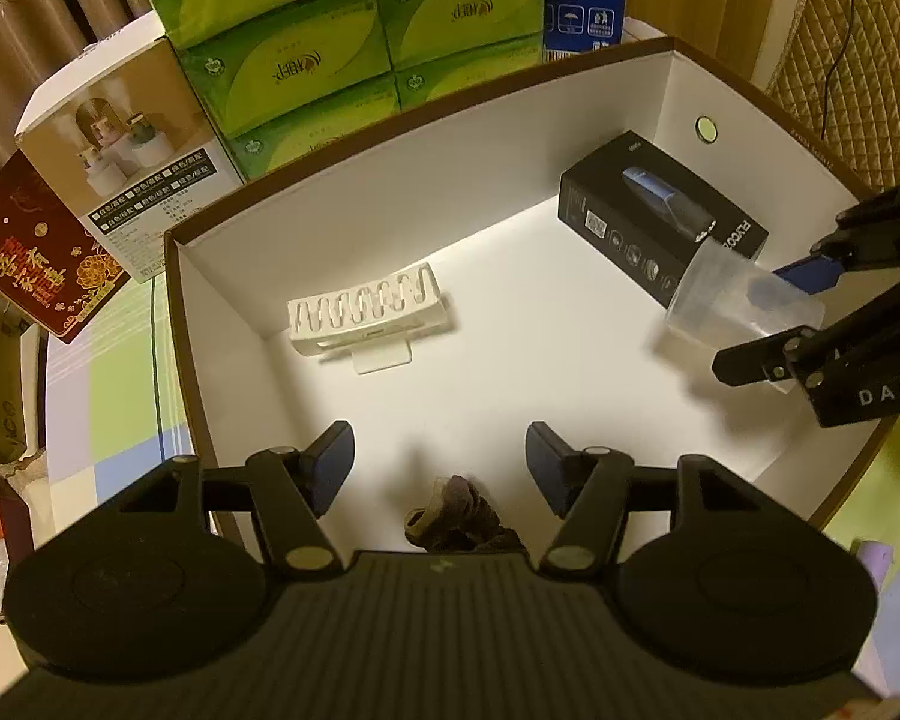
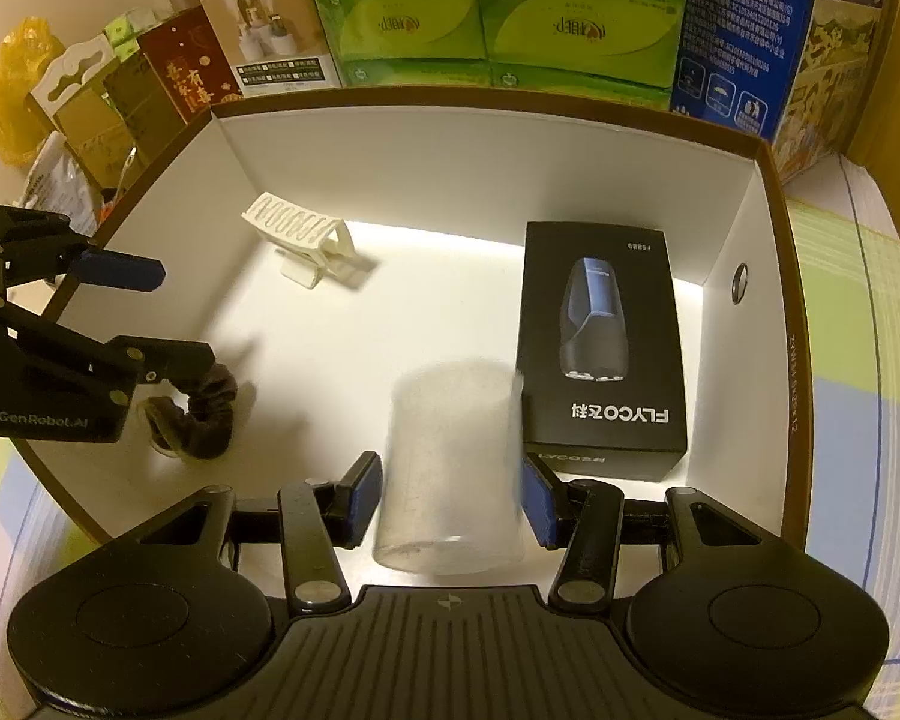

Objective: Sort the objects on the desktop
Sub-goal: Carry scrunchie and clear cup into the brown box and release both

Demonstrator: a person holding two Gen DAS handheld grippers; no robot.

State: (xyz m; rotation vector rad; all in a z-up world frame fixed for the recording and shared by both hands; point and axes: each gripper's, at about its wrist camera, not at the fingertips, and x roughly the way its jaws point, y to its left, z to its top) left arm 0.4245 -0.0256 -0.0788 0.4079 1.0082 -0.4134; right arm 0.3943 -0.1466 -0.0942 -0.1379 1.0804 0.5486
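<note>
- Left tool (image 1: 438,468) stands open and empty; the scrunchie (image 1: 456,519) lies on the box (image 1: 354,126) floor right beneath it.
- Right tool (image 2: 450,498) clamps the clear cup (image 2: 450,468), long axis along the fingers, just beside the black carton (image 2: 600,336).
- Clip (image 1: 366,312) lies well apart.

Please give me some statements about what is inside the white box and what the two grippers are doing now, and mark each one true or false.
1. The right gripper holds a clear plastic cup between its fingers. True.
2. The left gripper is clamped on the hair scrunchie. False: its fingers are apart and the scrunchie lies on the box floor beneath them.
3. The black shaver box lies flat inside the white box. True.
4. The white clip holder rests on top of the shaver box. False: it sits apart, on the box floor near the other side.
5. Green tissue packs are stacked behind the white box. True.
</note>
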